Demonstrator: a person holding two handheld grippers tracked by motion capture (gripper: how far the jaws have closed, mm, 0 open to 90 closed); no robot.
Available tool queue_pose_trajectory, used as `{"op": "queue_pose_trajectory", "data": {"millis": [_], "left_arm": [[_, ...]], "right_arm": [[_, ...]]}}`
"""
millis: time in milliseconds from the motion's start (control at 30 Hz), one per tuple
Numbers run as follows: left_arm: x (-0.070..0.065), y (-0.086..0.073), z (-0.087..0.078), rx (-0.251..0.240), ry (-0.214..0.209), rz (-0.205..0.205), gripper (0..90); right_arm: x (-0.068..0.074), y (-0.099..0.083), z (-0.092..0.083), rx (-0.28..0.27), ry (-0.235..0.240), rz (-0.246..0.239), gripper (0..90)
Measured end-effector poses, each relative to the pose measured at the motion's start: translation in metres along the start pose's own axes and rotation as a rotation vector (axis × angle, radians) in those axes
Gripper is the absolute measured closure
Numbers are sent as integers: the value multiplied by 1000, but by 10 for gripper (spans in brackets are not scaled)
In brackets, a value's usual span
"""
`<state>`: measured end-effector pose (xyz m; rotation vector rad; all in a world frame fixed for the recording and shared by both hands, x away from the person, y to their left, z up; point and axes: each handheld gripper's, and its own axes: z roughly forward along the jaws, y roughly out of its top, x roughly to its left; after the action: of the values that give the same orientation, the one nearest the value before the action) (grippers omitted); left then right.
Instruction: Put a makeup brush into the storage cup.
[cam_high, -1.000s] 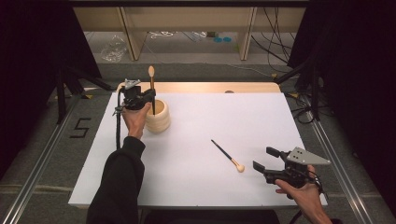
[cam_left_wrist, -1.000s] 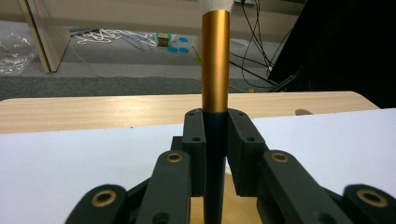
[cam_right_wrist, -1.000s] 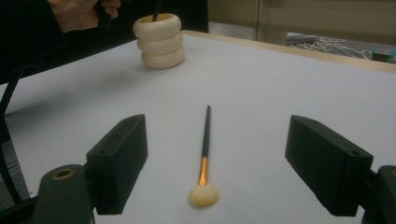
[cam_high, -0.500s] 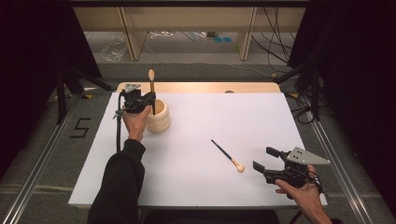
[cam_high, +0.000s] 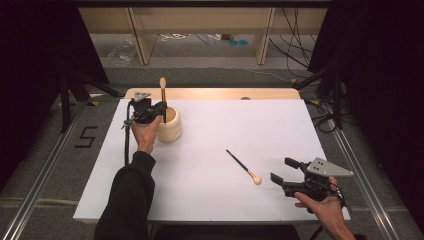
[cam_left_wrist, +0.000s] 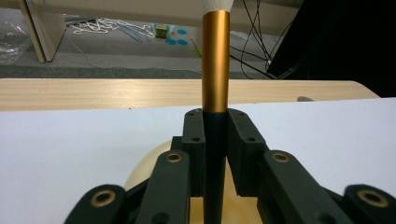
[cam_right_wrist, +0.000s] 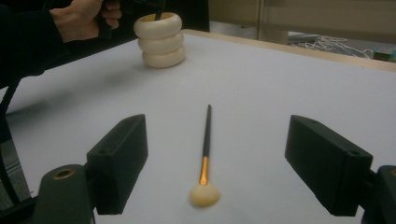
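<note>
Holding a makeup brush (cam_high: 163, 97) upright, the left gripper (cam_high: 159, 107) stands over the cream ribbed cup (cam_high: 170, 126) at the far left of the white table (cam_high: 225, 120). Its jaws are clenched on the dark handle, just under the gold collar, with the bristles on top. This upright grip probably serves to lower the handle straight into the cup's mouth, so that the brush will stand there with its soft head up.

The right gripper (cam_high: 285, 170) waits near the front right corner with its jaws released and wide apart, holding nothing. A second brush (cam_high: 244, 167) lies flat on the table just before it, the bristle head towards the gripper, so it looks like the next thing to pick up.

From the left gripper view the pads (cam_left_wrist: 195, 140) are seen pressing the handle (cam_left_wrist: 215, 154) from both sides, which the high view is too small to show. The right gripper view shows the lying brush (cam_right_wrist: 205, 140) between the open jaws but not touched, and the cup (cam_right_wrist: 160, 39) far behind.
</note>
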<state>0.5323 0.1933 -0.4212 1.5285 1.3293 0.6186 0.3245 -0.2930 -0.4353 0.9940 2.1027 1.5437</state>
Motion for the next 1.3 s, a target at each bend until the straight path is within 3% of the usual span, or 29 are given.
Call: {"op": "queue_pose_trajectory", "data": {"millis": [333,367,567,1300], "left_arm": [[1,-4,0,33,1,10,779],[0,-5,0,42,-3,-9,777],[1,-7,1,54,-7,-8,778],[3,-5,-8,73,-18,1,746]], "right_arm": [[0,0,0,-1,-3,1,227],[0,0,0,1,-8,-2,227],[0,0,0,-3,-1,-5,229],[-1,0,1,-3,-11,-9,230]]}}
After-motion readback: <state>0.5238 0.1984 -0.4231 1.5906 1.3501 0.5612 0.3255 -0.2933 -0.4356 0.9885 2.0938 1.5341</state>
